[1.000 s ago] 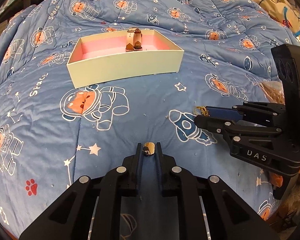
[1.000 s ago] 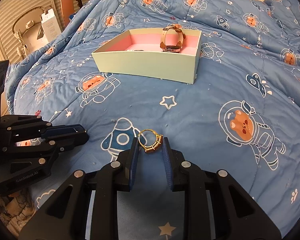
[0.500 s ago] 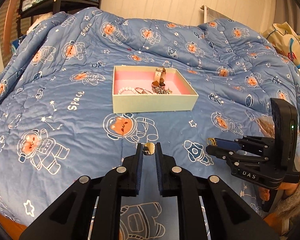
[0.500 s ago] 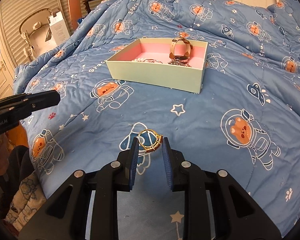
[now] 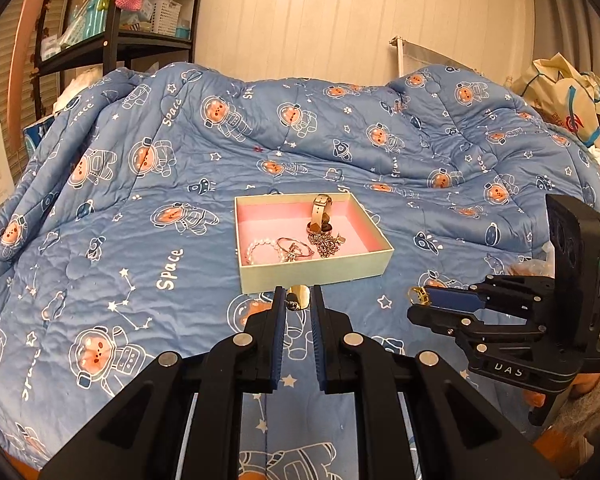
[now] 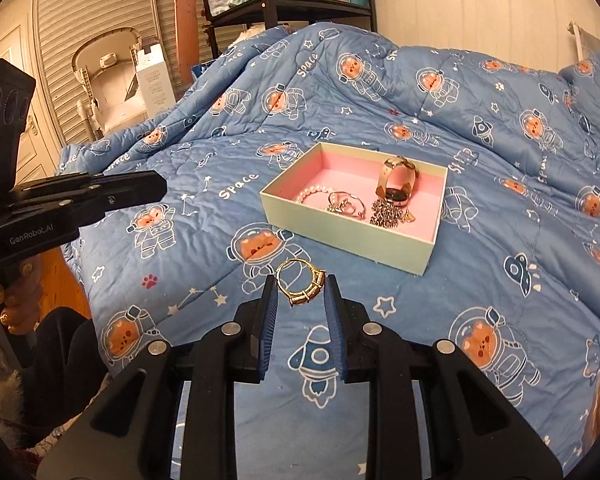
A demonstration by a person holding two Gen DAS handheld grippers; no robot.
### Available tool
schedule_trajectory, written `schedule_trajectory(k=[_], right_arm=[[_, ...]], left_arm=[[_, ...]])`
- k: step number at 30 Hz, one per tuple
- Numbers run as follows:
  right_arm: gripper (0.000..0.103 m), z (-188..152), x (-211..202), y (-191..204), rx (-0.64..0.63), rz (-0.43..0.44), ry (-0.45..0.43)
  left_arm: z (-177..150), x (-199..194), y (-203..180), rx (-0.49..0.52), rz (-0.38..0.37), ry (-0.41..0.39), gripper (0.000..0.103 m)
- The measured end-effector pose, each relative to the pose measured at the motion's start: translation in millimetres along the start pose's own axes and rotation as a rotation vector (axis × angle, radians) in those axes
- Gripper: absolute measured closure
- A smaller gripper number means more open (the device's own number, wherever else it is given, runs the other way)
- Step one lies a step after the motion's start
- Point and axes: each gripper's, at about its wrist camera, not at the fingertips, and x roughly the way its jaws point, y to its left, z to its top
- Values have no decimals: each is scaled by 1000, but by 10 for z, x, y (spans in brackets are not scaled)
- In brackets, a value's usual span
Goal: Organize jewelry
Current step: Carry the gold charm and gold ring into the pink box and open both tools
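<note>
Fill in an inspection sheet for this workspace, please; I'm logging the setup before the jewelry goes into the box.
Surface: blue astronaut-print quilt on a bed, wrinkled.
Job's things: open box with pink lining holds a watch, pearl bracelet, silver bangle and chain pile.
Grippers: left gripper shut on a small gold piece; right gripper shut on a gold ring; both above the quilt, short of the box.
Clutter: nothing seen on the quilt.
Cables: nothing seen.
Surroundings: black shelf unit with baskets, louvered doors, bags at right.
</note>
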Motion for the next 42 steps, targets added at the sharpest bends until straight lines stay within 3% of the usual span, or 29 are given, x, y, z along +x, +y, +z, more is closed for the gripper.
schedule_trajectory(k=[14, 29, 42], right_arm=[[78, 514, 318, -423, 19, -12, 8], [78, 844, 1050, -845, 32, -42, 145], [78, 881, 1473, -915, -10, -65, 244]], left_arm=[[295, 607, 10, 23, -36, 66, 91], [640, 1479, 92, 78, -17, 211, 91], [657, 1955, 76, 93, -20, 297, 91]])
